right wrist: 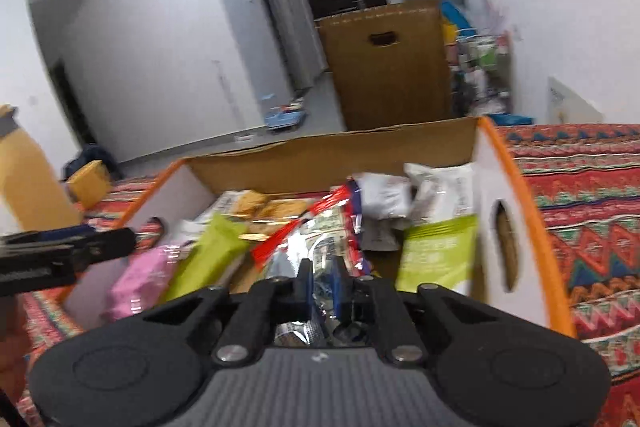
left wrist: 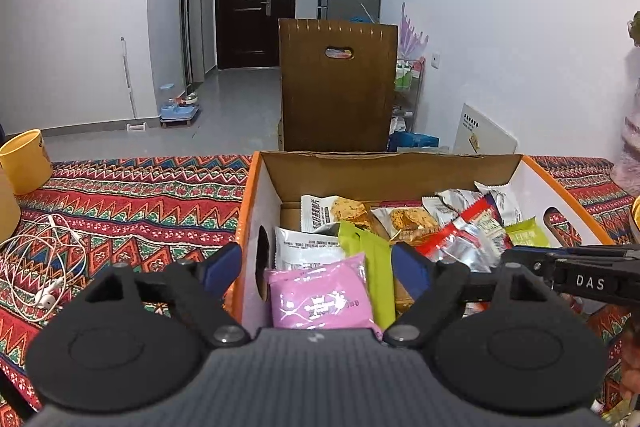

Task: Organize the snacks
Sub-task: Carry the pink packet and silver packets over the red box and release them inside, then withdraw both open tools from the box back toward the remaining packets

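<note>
Right view blurred. Right gripper point(right wrist: 322, 277) pinches a silver-red packet point(right wrist: 316, 251); left gripper point(left wrist: 316, 267) spread. Box point(left wrist: 256, 195) on patterned cloth point(left wrist: 132, 195).

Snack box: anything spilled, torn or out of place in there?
No spill or damage shows. The packets lie jumbled in the snack box, overlapping at angles, and the lime packet leans across the pink packet. Tangled earphones lie on the cloth.

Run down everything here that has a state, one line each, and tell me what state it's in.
Left gripper: open, empty, above the pink packet.
Right gripper: shut on the silver and red packet.
Snack box: open-topped, holding loose packets.
Pink packet: sealed, lying in the box.
Front door: closed.
Earphones: tangled on the patterned cloth.
</note>
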Tool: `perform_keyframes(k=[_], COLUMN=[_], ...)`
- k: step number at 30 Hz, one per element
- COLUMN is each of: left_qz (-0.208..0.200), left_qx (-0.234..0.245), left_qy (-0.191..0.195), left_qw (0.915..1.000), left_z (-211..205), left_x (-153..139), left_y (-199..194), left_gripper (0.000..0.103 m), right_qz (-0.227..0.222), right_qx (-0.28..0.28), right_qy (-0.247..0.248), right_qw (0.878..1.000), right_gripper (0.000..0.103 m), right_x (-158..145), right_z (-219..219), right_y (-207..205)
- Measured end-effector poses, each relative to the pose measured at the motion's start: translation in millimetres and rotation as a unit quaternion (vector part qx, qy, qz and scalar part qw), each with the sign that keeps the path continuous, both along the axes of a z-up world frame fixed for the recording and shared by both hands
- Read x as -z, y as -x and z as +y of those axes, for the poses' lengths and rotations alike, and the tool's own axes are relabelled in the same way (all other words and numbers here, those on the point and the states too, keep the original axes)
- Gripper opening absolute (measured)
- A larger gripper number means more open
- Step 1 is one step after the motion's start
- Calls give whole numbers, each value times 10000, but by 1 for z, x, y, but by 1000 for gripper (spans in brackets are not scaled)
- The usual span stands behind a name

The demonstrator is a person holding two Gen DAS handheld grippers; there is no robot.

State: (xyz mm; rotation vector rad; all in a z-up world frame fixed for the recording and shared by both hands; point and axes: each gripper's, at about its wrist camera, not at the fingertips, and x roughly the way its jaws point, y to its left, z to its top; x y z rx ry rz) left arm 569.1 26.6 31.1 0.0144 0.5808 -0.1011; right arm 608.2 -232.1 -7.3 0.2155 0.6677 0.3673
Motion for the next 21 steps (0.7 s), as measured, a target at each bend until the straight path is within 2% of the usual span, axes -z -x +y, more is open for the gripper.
perform_keyframes(k=[4,6,7,8,9,10,12,15,18,19,21], left_qz=[7,-18,-77,-233,-428,-575,-818,-821,-823,-896,-1008], left_qx=[46,17,-18,-2,35,16,89,431,627,660,724], left_qy=[-44,-68,-89,-80,-54,-36,91,200,64,74,162], left_qw=[10000,10000,9999,9997,9991,9983,9966,9955,9946,9938,9921], left_z=[-3,-4,-4,-4,-4,-4,-3,-5,-10,-9,-6], left_x=[1,-5,-10,-17,-26,-35,-52,-72,-82,-84,-83], left_y=[1,5,8,15,24,33,54,87,129,147,188], left_gripper=[84,84,84,84,84,85,88,92,93,97,100], right_qz=[-12,-143,-326,-560,-770,-913,-1149,-1351,-1524,-1576,-1631], right_qx=[-100,70,134,167,181,208,209,128,98,82,64], right_qy=[66,302,462,583,623,593,536,679,755,757,738], right_qw=[9999,9994,9983,9966,9949,9938,9917,9884,9854,9846,9838], right_gripper=[16,28,37,47,52,58,61,68,80,86,90], right_x=[0,-14,-25,-40,-55,-68,-93,-116,-131,-134,-132], right_z=[4,3,2,0,-5,-11,-24,-37,-52,-56,-64], right_y=[1,7,14,23,33,44,69,109,157,173,208])
